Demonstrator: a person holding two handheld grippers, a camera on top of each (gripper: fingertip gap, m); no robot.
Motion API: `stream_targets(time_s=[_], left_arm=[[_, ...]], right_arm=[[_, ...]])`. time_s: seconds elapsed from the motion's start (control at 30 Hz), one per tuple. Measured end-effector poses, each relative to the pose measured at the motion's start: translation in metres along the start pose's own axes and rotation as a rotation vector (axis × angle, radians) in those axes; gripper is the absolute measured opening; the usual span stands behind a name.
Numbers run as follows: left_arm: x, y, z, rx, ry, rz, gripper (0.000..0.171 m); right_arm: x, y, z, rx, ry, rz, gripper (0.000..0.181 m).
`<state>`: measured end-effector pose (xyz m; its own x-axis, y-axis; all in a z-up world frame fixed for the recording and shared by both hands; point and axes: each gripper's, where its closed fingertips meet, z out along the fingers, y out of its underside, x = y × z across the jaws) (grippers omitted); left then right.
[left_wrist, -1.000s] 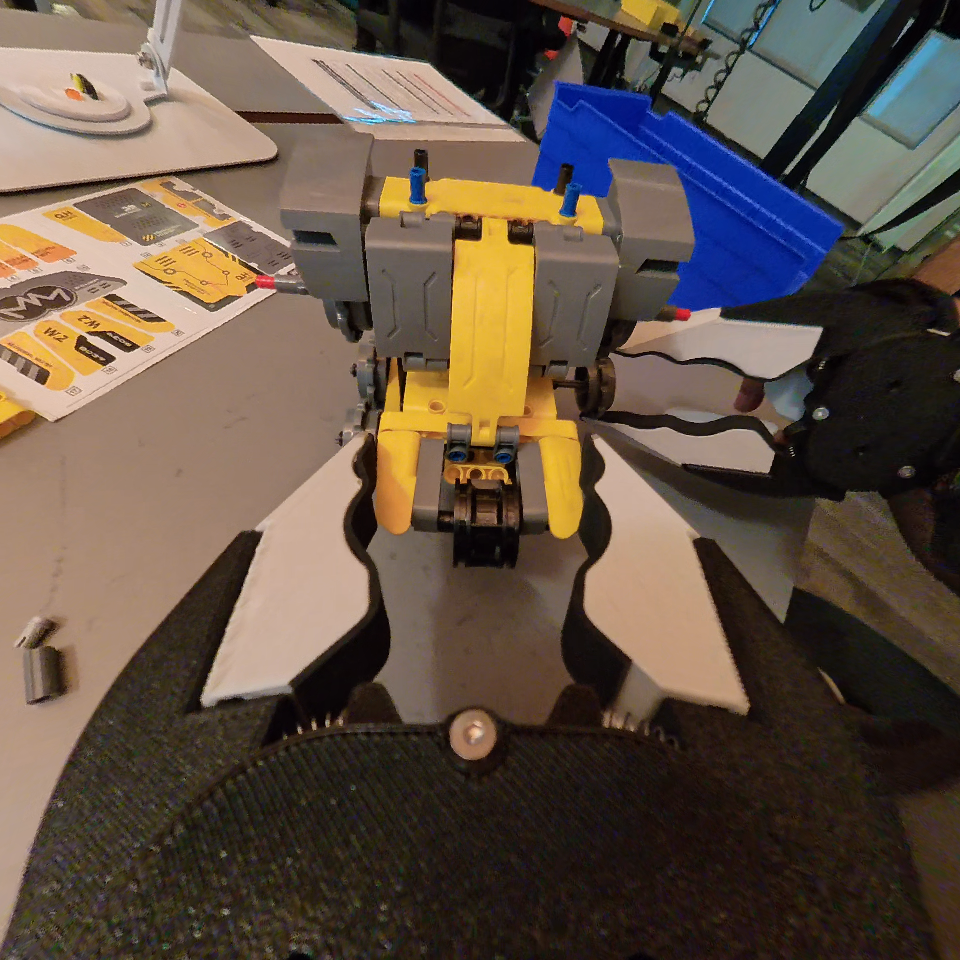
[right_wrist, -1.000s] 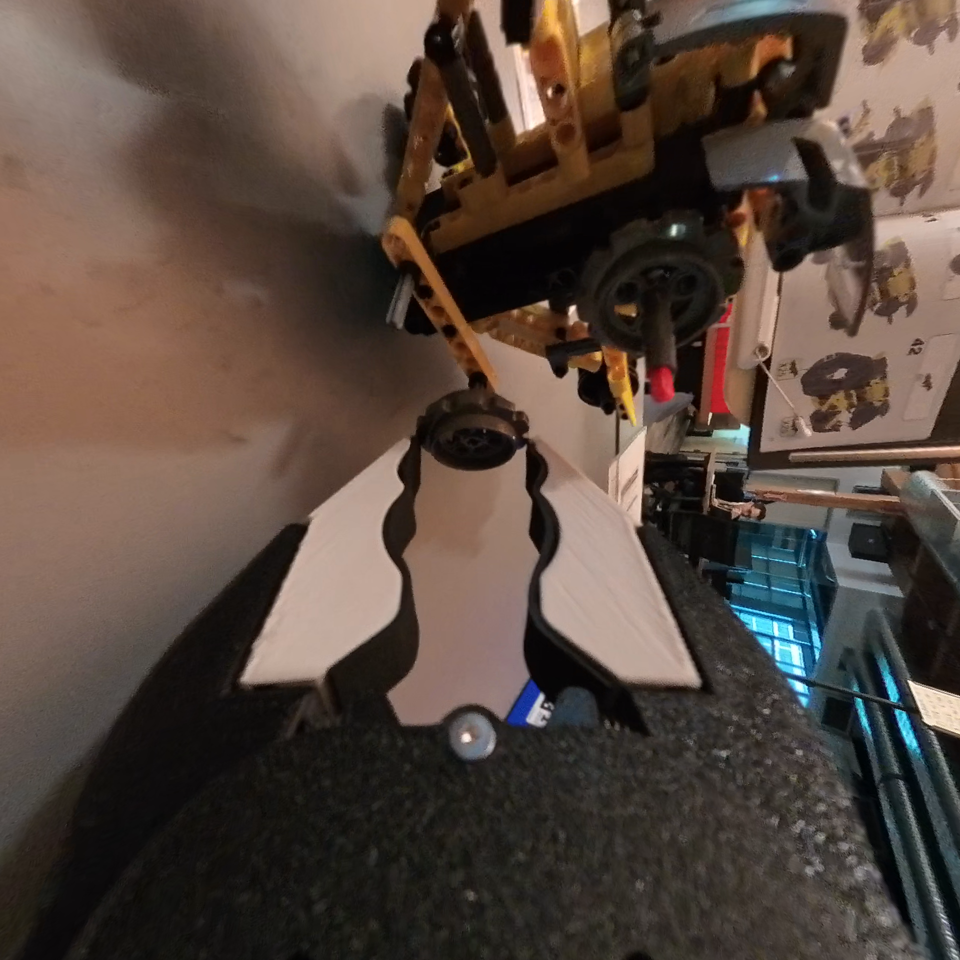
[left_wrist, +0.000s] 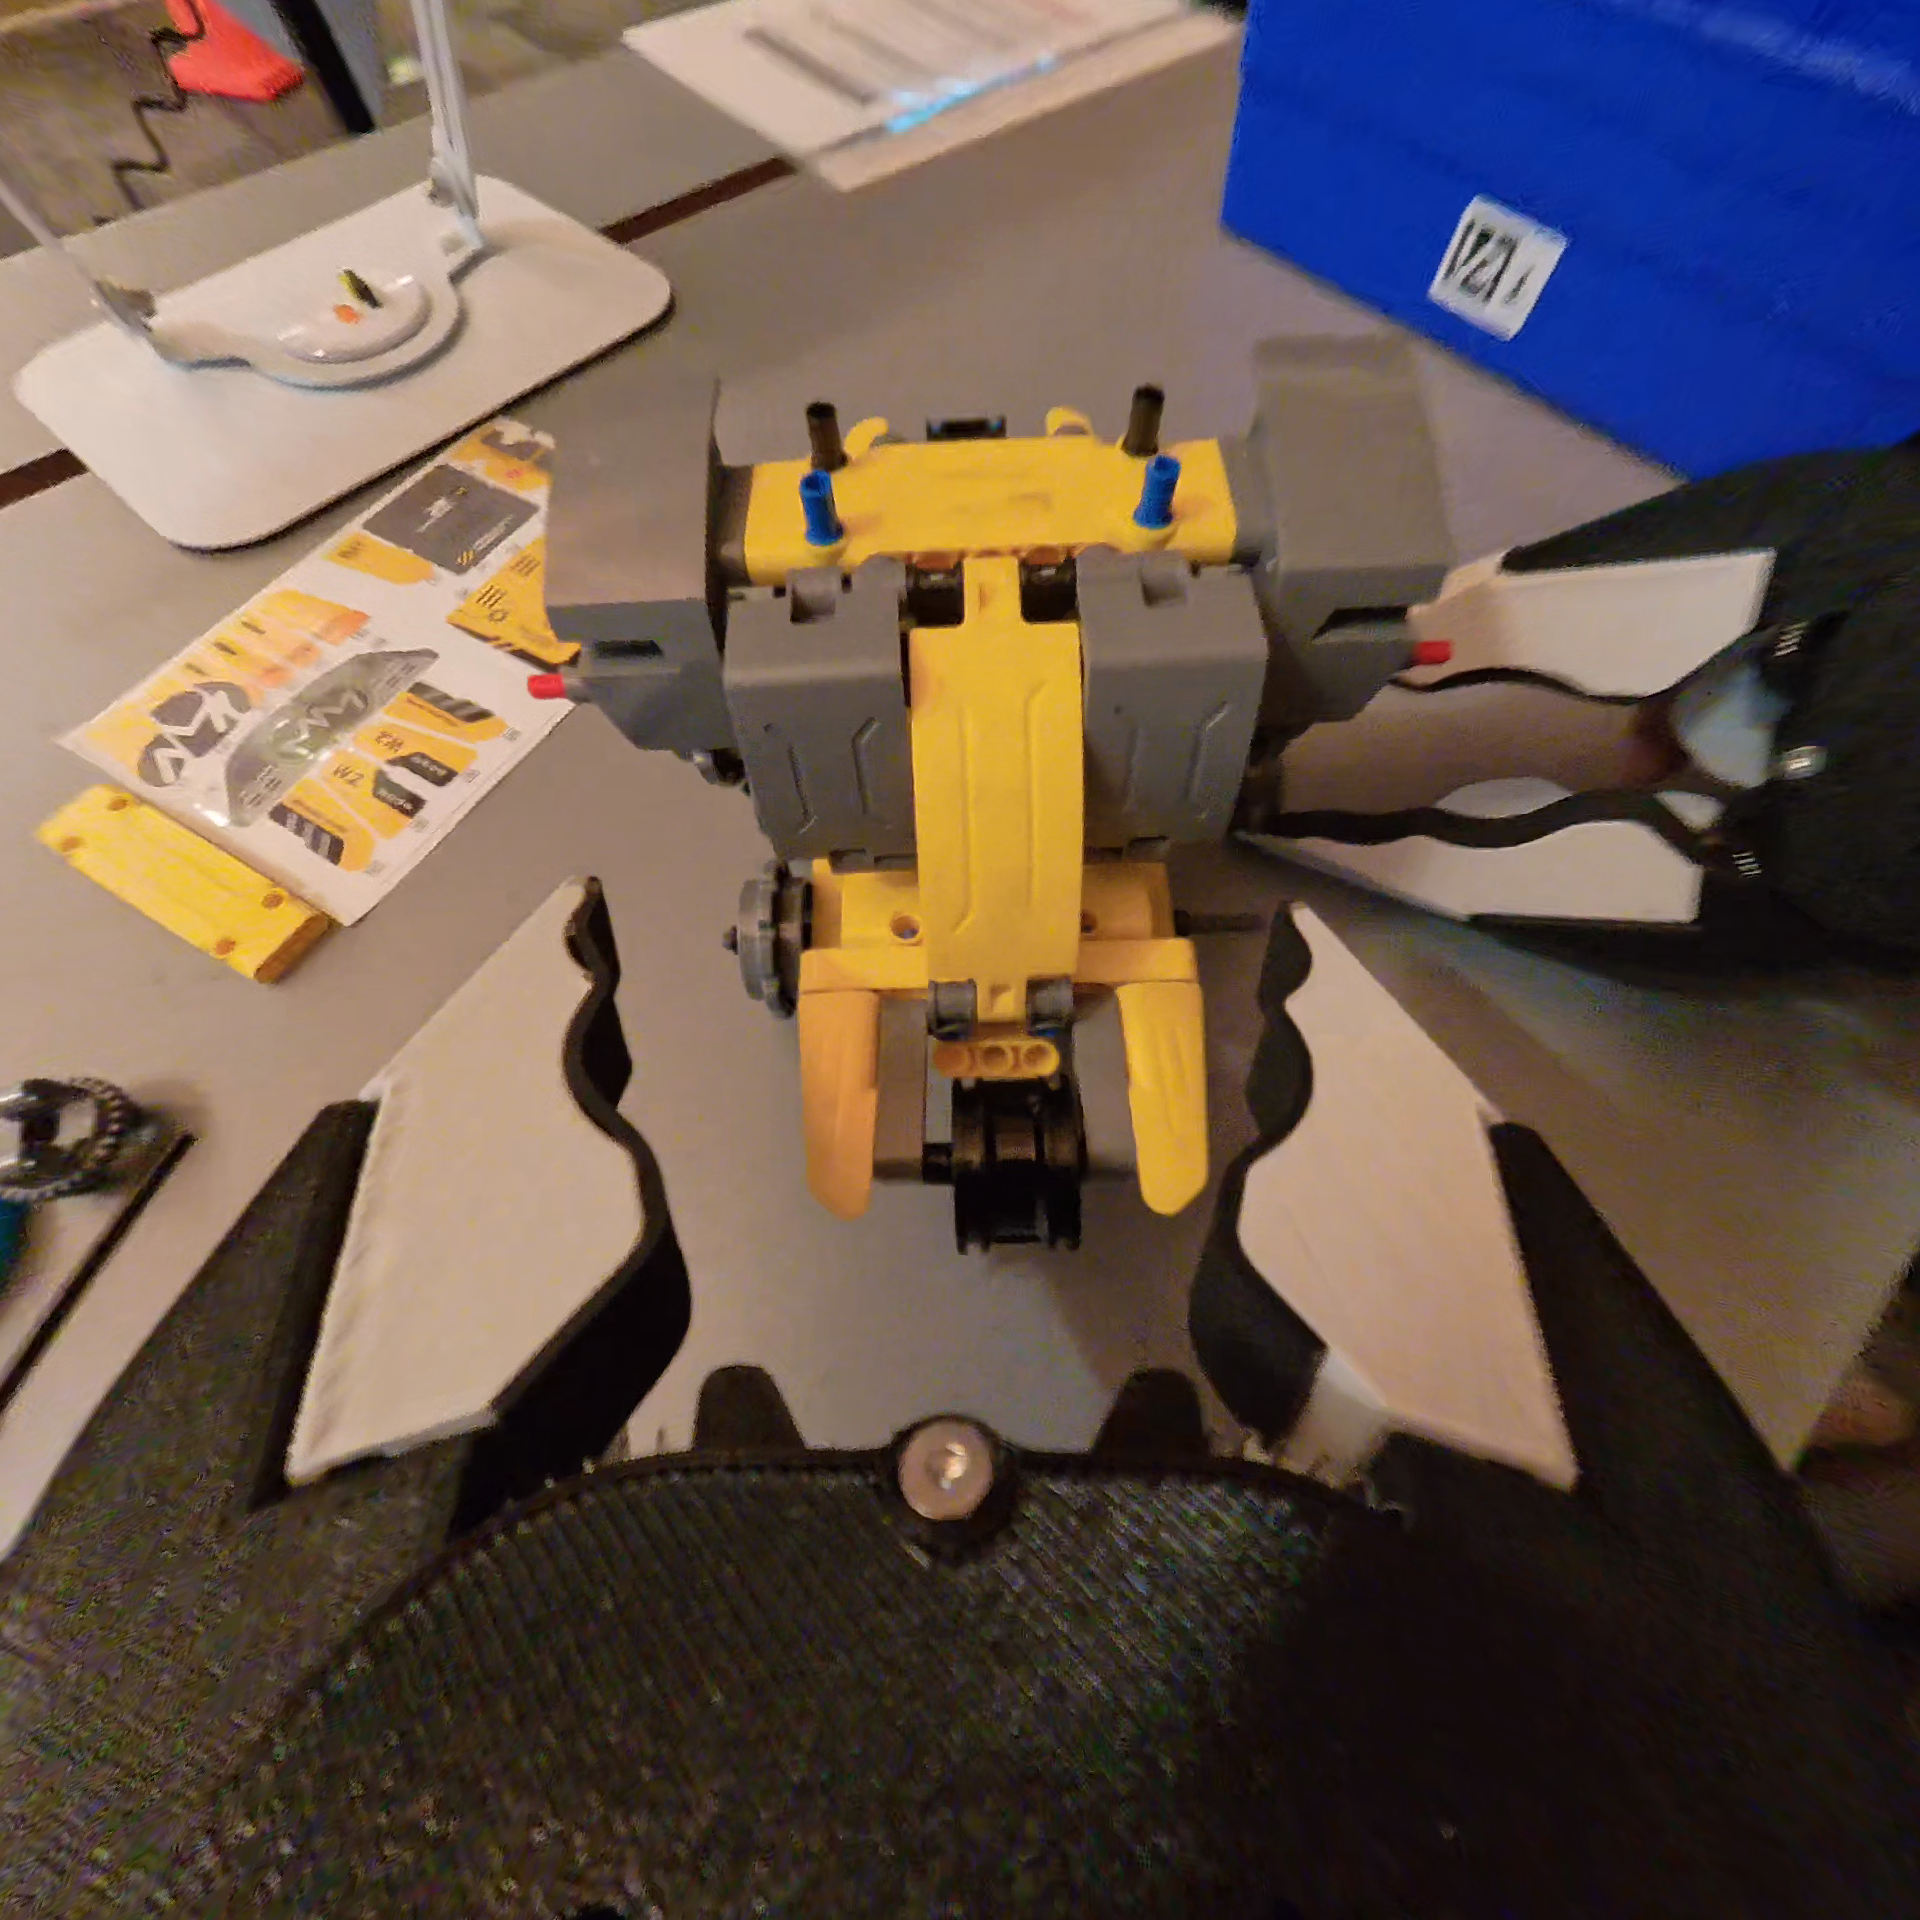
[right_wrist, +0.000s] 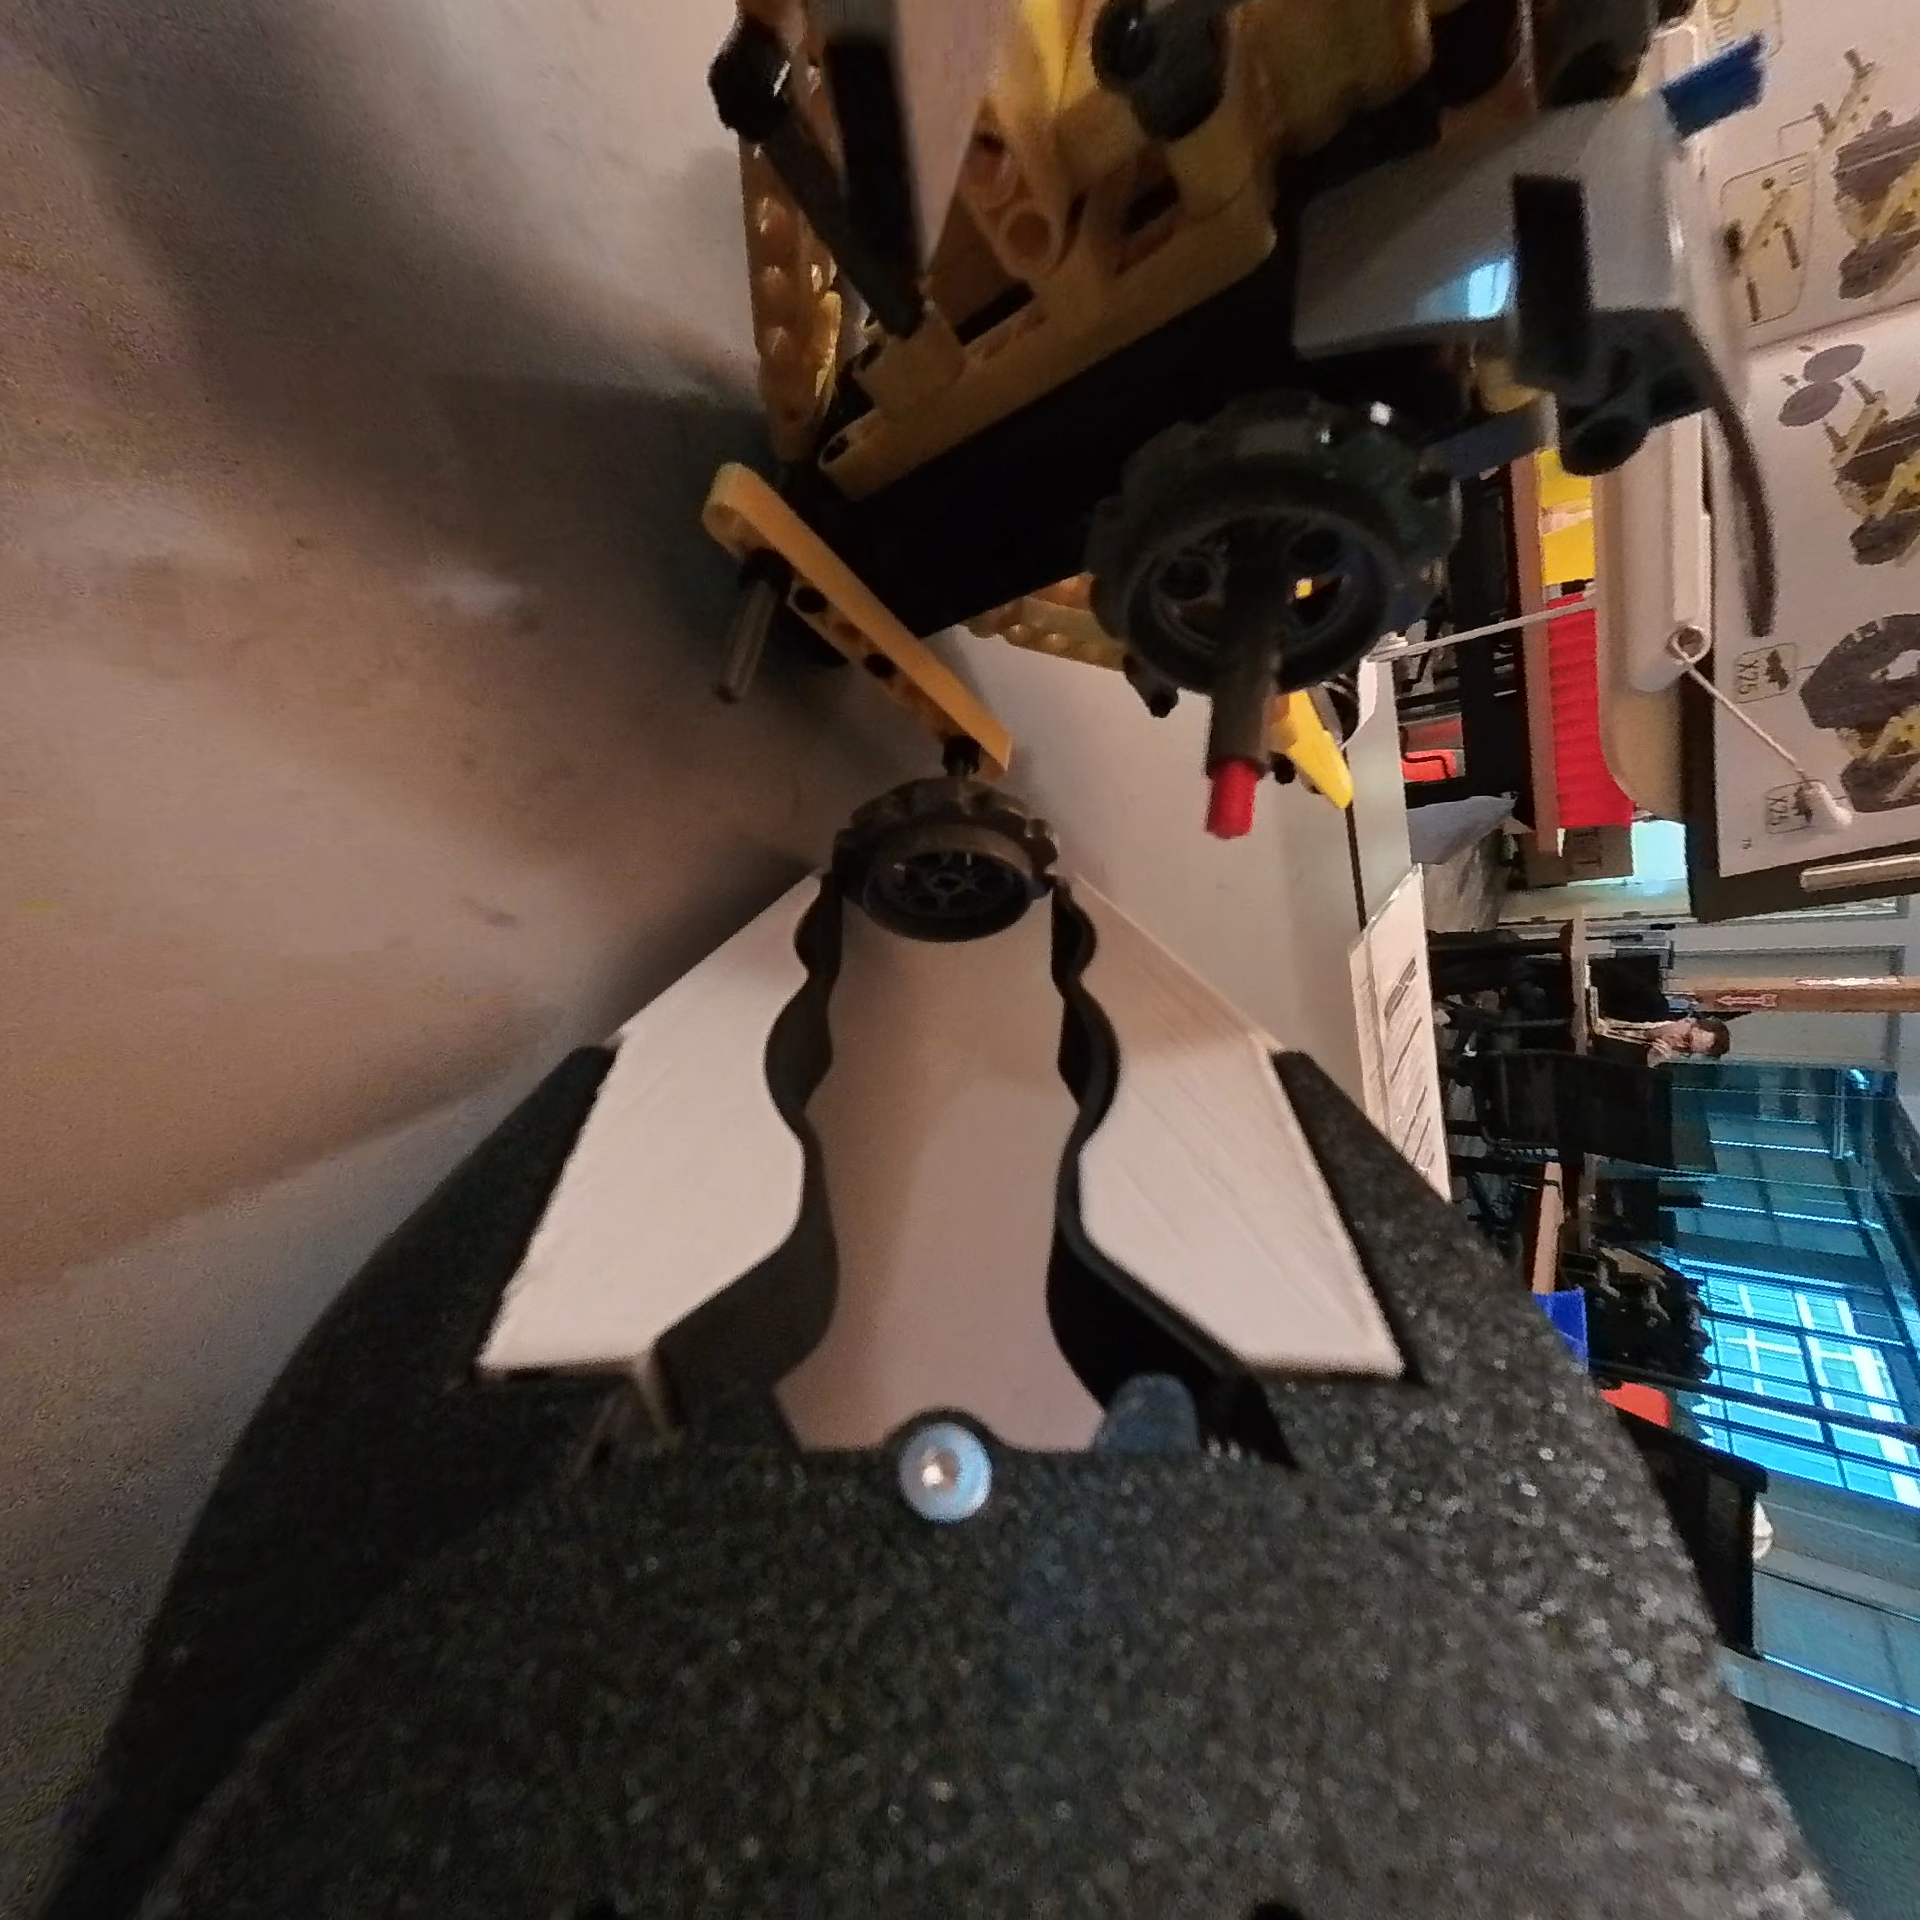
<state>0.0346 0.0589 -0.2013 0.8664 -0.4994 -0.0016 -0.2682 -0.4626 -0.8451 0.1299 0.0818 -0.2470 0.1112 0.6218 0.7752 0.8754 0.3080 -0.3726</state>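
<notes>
Left gripper spread wider off yellow model.

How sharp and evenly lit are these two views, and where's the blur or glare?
Left wrist view: warm, dim light; the yellow and grey brick-built vehicle is fairly sharp, while the blue bin and right gripper smear. Fisheye bending at the edges. Right wrist view: rolled sideways; the small black wheel between the fingertips is clear, the grey table shows soft shadow, and bright windows glare.

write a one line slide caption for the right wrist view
Right gripper shut on a small black wheel beside the yellow and grey brick-built vehicle, a red-tipped axle jutting from its larger wheel.
</notes>
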Motion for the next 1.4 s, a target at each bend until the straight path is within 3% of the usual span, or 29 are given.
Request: stream_targets(time_s=[0.1,0.13,0.2,0.57,0.8,1.03,1.2,1.4], left_arm=[[0.003,0.010,0.012,-0.081,0.003,0.018,0.118],[0.003,0.012,0.015,-0.092,0.009,0.013,0.112],[0.010,0.014,0.017,-0.087,0.066,0.006,0.085],[-0.004,0.004,0.008,0.000,0.259,-0.205,0.084],[-0.019,-0.002,0.001,0.053,0.392,-0.359,0.084],[-0.022,-0.002,0.001,0.047,0.412,-0.346,0.085],[-0.025,-0.002,0.002,0.044,0.418,-0.332,0.085],[-0.025,-0.002,0.003,0.033,0.412,-0.312,0.085]], right_arm=[[0.000,0.000,0.000,-0.001,0.003,-0.002,0.040],[0.000,0.000,0.000,-0.001,0.004,-0.002,0.040],[0.000,0.000,0.000,0.005,0.006,-0.002,0.040],[0.019,-0.022,-0.009,0.095,0.013,0.005,0.040],[0.038,-0.043,-0.012,0.086,0.090,-0.106,0.040],[0.038,-0.045,-0.011,0.002,0.003,-0.143,0.040],[0.039,-0.046,-0.007,0.025,-0.056,-0.165,0.040],[0.036,-0.045,-0.005,0.038,-0.009,-0.235,0.040]])
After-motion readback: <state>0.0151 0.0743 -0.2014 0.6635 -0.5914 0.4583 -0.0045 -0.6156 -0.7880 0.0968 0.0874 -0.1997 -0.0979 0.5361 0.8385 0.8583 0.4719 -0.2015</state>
